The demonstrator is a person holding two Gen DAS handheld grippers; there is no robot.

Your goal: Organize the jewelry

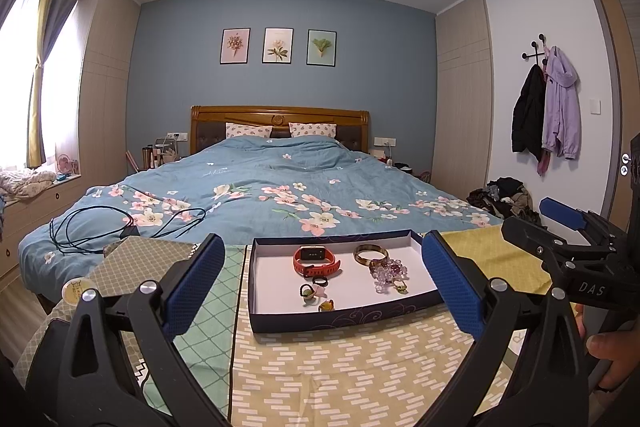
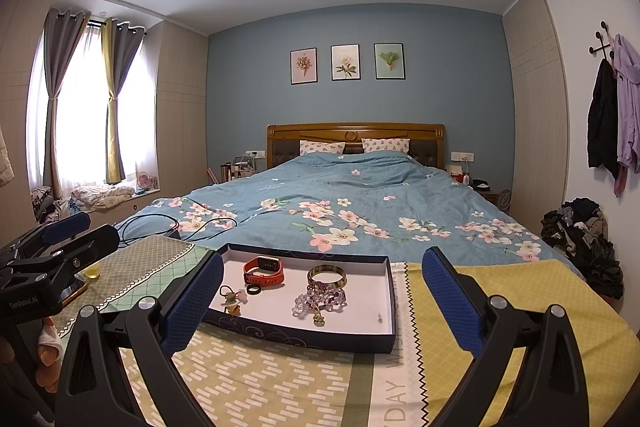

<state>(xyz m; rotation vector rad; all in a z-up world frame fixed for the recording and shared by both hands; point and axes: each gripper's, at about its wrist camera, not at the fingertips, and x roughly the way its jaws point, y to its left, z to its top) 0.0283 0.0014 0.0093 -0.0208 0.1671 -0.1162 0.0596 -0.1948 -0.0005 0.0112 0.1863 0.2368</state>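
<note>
Both claws spread wide, nothing held: my left gripper [image 1: 324,283] and right gripper [image 2: 322,301] hover short of the navy tray [image 2: 316,337], which sits on the patterned tablecloth [image 2: 260,379] at the foot of the bed [image 2: 360,203].

All the jewelry lies loose on the tray's white floor, so risks run by size. Tray first: it's shallow w/ low walls, and a pad catching the near rim could shove or tip the whole lot. Next the red smartwatch [image 1: 316,261], back left; its looped strap may spring or roll if pinched off-centre. Bangle [image 1: 370,253], back right, is hard and round, likely to squirt out of flat pads. Just in front of it, seemingly touching, is the purple bead cluster [image 2: 320,299], w/ a small gold charm [image 2: 319,319] at its near end. Beads look tangled, so lifting one strand could drag its neighbours along.

Small stuff is worst, I judge. Black ring [image 1: 320,281], hair tie w/ pink bit [image 1: 310,291] and yellow trinket [image 1: 326,305] sit close together near the watch, so wide pads could grab two at once or flick one out. A tiny speck [image 2: 379,315] lies apart at right, poss. an earring; can't tell, and it's easy to miss.
</note>
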